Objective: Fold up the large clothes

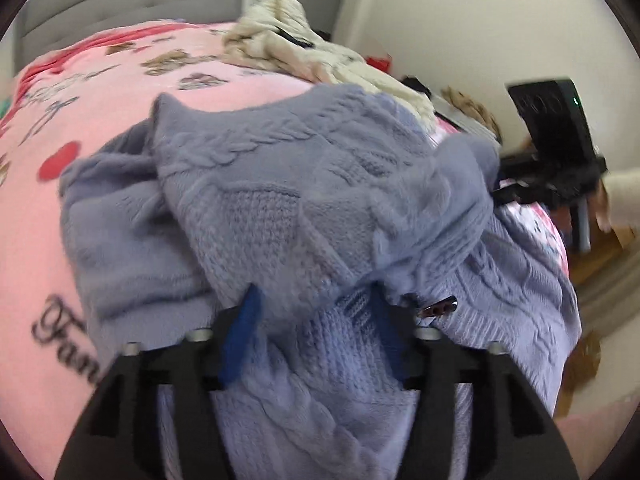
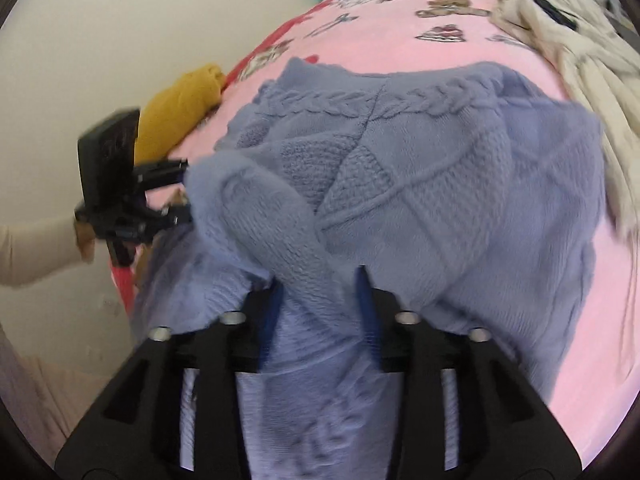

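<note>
Left tongs [image 1: 316,332]: black frame with blue fingers [image 1: 240,340] nearest the lens, pinching a bunched fold of the blue-grey cable-knit sweater [image 1: 304,184].
Right tongs [image 2: 320,316]: blue fingers [image 2: 366,312] pressed onto a thick roll of the same sweater [image 2: 420,184], which runs down between them.
Sweater: heaped in folds ahead of both tongs, lying on the bed; a small dark metallic fastener [image 1: 438,307] sits just right of the left tongs.
Writing: black script on the pink blanket [image 1: 120,80] reads "Fan", the rest hidden by the tongs; other lettering farther up is too blurred to read.
Arms: each view shows the other tool beside the sweater, held by a cream-sleeved arm [image 2: 36,248].
Beyond: cream garment [image 2: 560,28], mustard garment [image 2: 180,108], grey headboard [image 1: 132,0].
</note>
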